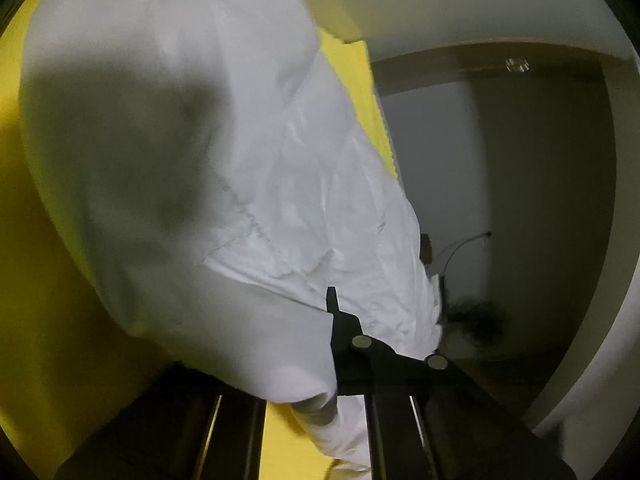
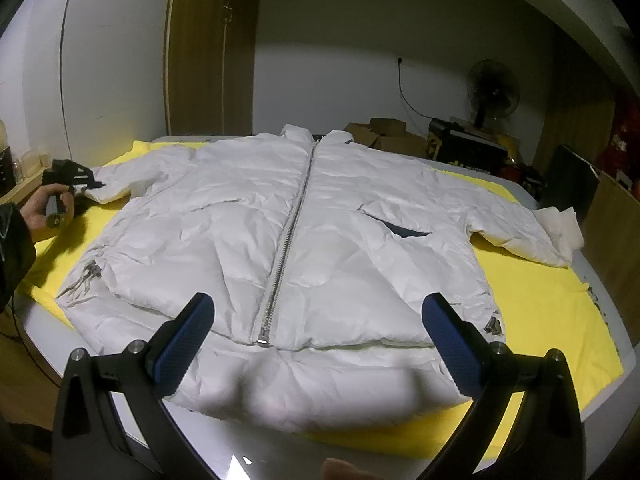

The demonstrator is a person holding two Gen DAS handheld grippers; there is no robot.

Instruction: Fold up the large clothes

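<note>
A white puffer jacket [image 2: 248,236] lies flat, front up and zipped, on a yellow sheet [image 2: 536,300] over a grey table. Its sleeves spread out to both sides. My right gripper [image 2: 318,322] is open and empty, hovering above the hem near the zipper's bottom end. My left gripper [image 2: 90,184] is at the far left, shut on the cuff of the jacket's left-hand sleeve. In the left wrist view the sleeve [image 1: 192,152] fills the frame and drapes over the shut gripper [image 1: 332,304].
The table edge [image 2: 248,456] runs close in front of me. Cardboard boxes [image 2: 384,132], a black case and a standing fan [image 2: 493,88] stand behind the table. A wooden door [image 2: 212,48] is at the back left.
</note>
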